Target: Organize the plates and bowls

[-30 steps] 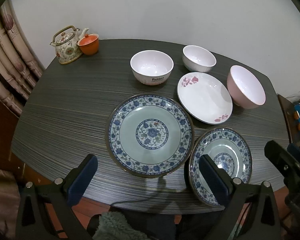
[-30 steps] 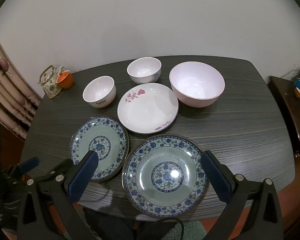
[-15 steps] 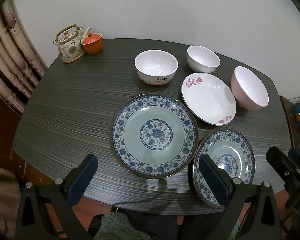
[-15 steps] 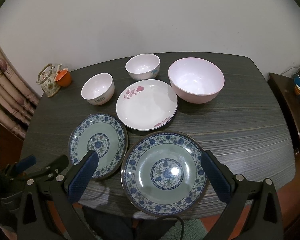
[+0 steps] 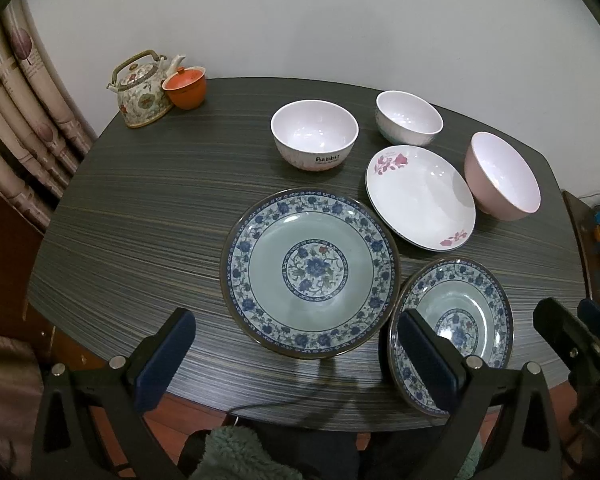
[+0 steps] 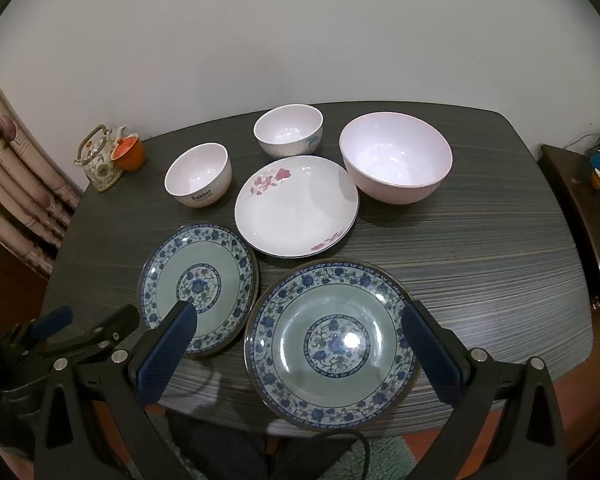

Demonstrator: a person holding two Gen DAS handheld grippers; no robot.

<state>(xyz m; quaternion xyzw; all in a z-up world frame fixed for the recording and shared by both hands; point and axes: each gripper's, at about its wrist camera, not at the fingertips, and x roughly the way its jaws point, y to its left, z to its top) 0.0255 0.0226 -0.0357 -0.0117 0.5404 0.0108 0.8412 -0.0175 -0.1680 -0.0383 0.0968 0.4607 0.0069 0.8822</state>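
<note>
Spreading wide apart, the fingers of the left gripper (image 5: 296,356) are held over the near edge of the table (image 5: 148,216), and nothing is gripped between them. The fingers of the right gripper (image 6: 300,354) are spread wide as well, with nothing between the pads.

Beyond the left fingers, one blue-patterned plate (image 5: 310,278) is seen flat on the table. The second blue-patterned plate (image 6: 332,344) lies under the right gripper, just beside the first; whether the two rims touch cannot be told.

Behind them the white plate with pink flowers (image 6: 296,206) is placed, with the pink bowl (image 6: 396,164) close at its right. Two white bowls stand farther back: the bowl marked Rabbit (image 5: 314,134) and the small white bowl (image 5: 408,118). In the far left corner a teapot (image 5: 142,90) and an orange cup (image 5: 185,87) are seen together.
</note>
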